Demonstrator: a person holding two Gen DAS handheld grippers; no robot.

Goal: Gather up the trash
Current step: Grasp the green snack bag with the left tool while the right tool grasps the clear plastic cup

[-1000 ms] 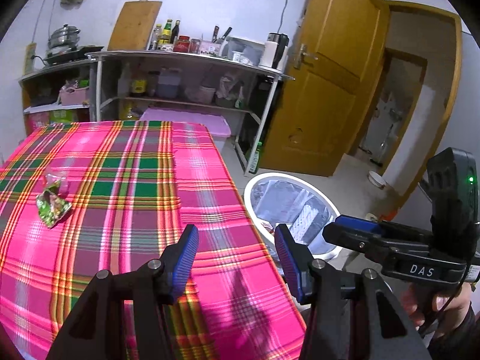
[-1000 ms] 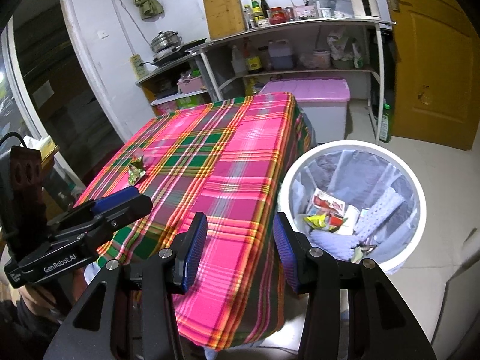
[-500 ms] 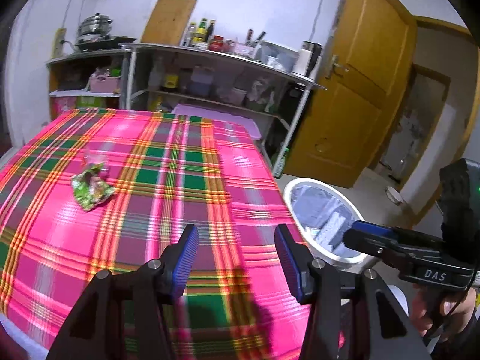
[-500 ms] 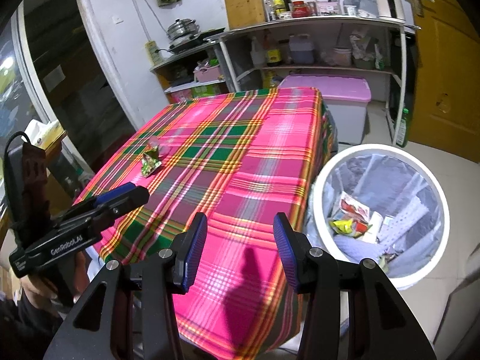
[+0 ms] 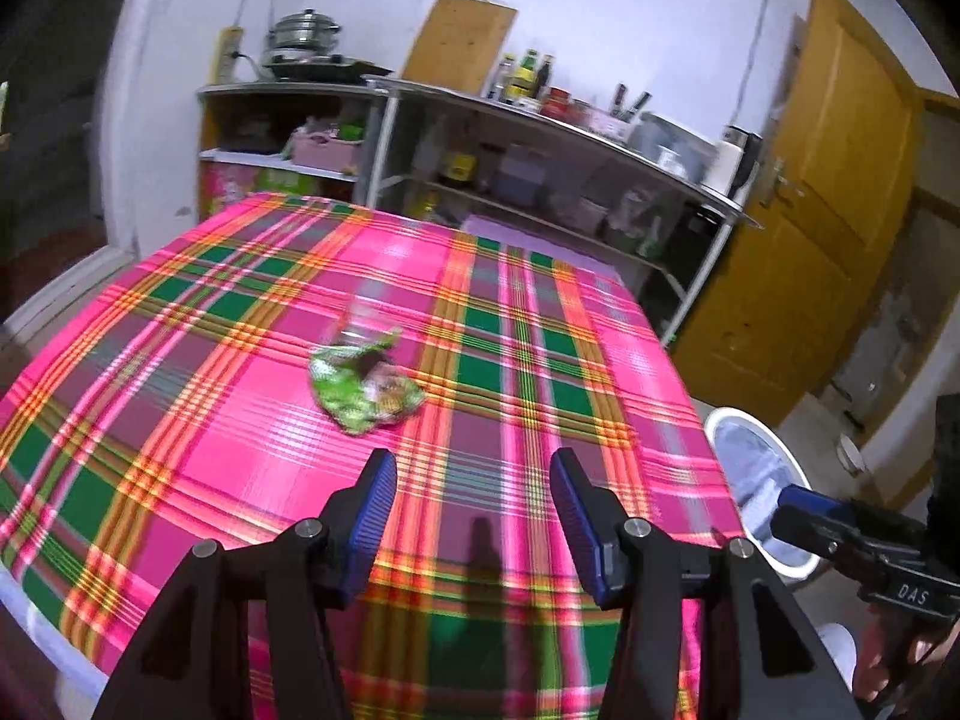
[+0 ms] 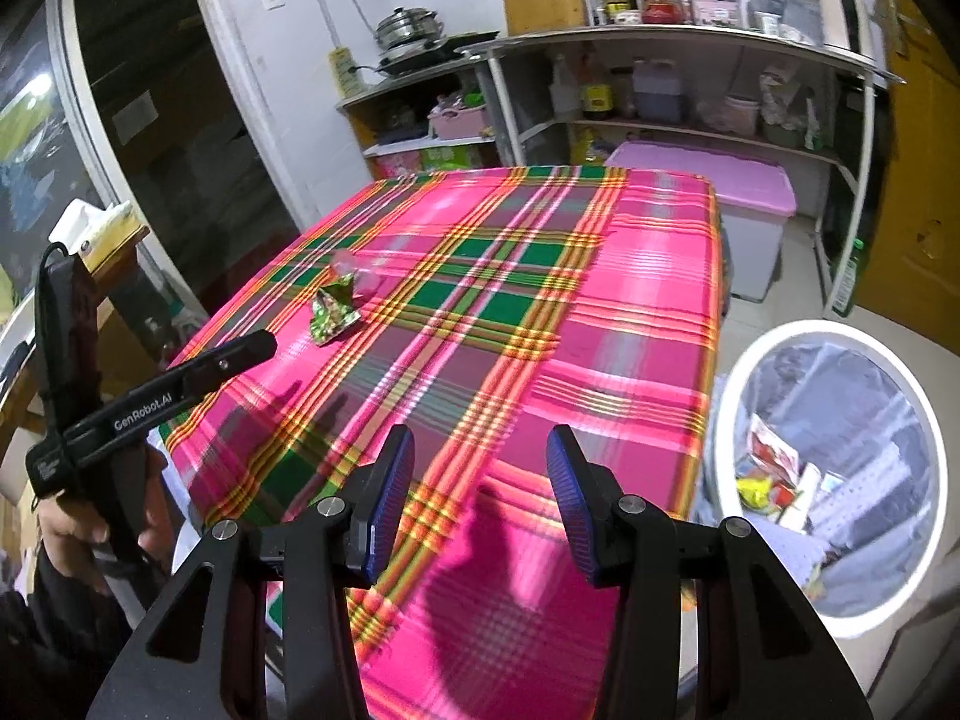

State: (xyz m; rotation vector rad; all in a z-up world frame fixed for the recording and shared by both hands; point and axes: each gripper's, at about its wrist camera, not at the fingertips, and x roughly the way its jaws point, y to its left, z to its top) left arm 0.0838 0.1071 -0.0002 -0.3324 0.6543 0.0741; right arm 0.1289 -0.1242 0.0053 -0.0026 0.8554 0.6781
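A crumpled green snack wrapper [image 5: 363, 387] lies on the pink plaid tablecloth [image 5: 240, 432], with a bit of clear plastic [image 5: 360, 324] just behind it. My left gripper [image 5: 474, 480] is open and empty, hovering over the cloth a little short of the wrapper and slightly to its right. In the right wrist view the same wrapper [image 6: 333, 309] lies far off at the table's left side. My right gripper [image 6: 480, 462] is open and empty above the table's near edge. A white bin [image 6: 780, 348] lined with a bag stands on the floor to the right, holding several wrappers [image 6: 774, 468].
Metal shelves [image 5: 540, 114] with bottles, pots and tubs line the back wall. A pink-lidded storage box [image 6: 708, 180] sits beyond the table. A yellow wooden door [image 5: 810, 228] is at the right. The other hand-held gripper [image 6: 150, 402] shows at the left of the right wrist view.
Both views swung left over the table. The wrapper now sits near the middle of the left wrist view, much closer to the left fingers. The bin slid toward the right edge.
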